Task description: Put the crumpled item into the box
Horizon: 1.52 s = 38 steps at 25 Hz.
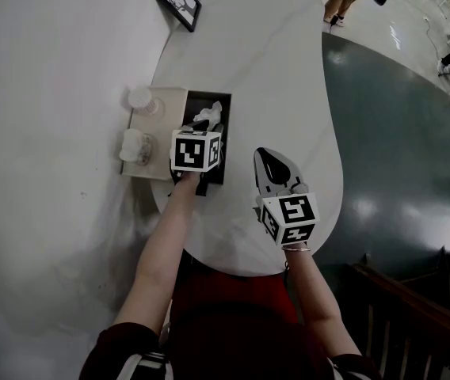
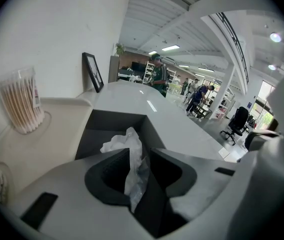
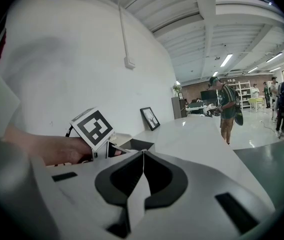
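The task stood at the drop step. The left hand-held gripper (image 2: 139, 151) had its 2 jaws pinched on the crumpled item (image 2: 125, 141), a wad of whitish, partly clear sheet that stuck out past the jaw tips. In the head view this gripper hung over the open black box (image 2: 107, 129), which sat on the white bench (image 1: 272, 70) just beside a tray holding a tub of cotton swabs (image 2: 22, 101). The right hand-held gripper (image 1: 266, 158) lay apart from the box over the bench, its jaws pressed together on nothing. The next move probably called for dipping the left jaws into the opening, spreading them, and checking that the light wad fell free instead of clinging to a pad.
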Motion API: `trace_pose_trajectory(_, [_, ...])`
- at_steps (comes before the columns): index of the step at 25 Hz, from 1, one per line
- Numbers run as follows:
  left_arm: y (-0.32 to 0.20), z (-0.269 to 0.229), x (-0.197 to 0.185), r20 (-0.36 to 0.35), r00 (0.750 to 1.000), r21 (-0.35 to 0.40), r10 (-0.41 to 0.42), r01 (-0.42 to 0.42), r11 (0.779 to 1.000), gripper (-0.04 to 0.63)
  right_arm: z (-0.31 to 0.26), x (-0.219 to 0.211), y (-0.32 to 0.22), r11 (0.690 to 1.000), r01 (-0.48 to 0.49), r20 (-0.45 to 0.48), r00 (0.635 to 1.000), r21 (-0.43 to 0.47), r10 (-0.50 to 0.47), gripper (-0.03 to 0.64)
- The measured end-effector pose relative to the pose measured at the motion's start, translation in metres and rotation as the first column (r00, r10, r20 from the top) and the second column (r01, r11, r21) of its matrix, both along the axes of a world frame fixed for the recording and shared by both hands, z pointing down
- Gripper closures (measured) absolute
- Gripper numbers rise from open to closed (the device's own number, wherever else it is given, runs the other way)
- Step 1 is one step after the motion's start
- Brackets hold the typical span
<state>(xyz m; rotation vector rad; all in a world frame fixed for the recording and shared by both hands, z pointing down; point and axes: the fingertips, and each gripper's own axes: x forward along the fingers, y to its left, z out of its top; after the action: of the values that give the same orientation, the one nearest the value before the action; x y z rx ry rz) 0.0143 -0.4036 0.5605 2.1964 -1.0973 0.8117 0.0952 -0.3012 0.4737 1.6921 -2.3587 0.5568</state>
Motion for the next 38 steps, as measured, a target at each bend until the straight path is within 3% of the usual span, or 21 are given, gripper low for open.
trace_pose_trajectory(15, [0.028,-0.08,-0.009,-0.145,0.989,0.195,0.016,0.013,0.981,0.483,-0.023,-0.005,0.008,0.999,-0.037,0.008,0.999,0.037,0.037,0.601])
trace_pose_trajectory(21, [0.05,-0.114,-0.024,-0.243,0.969,0.267,0.034,0.033,0.963,0.528,-0.037,-0.014,0.018,0.997,-0.05,0.016,0.999,0.061,0.049,0.601])
trace_pose_trajectory(38, [0.123,-0.162,-0.069,-0.281,0.952,0.416,0.119,0.009,0.909,0.571,-0.077,-0.05,0.067,0.985,-0.083,0.036,0.996,0.149,0.078,0.601])
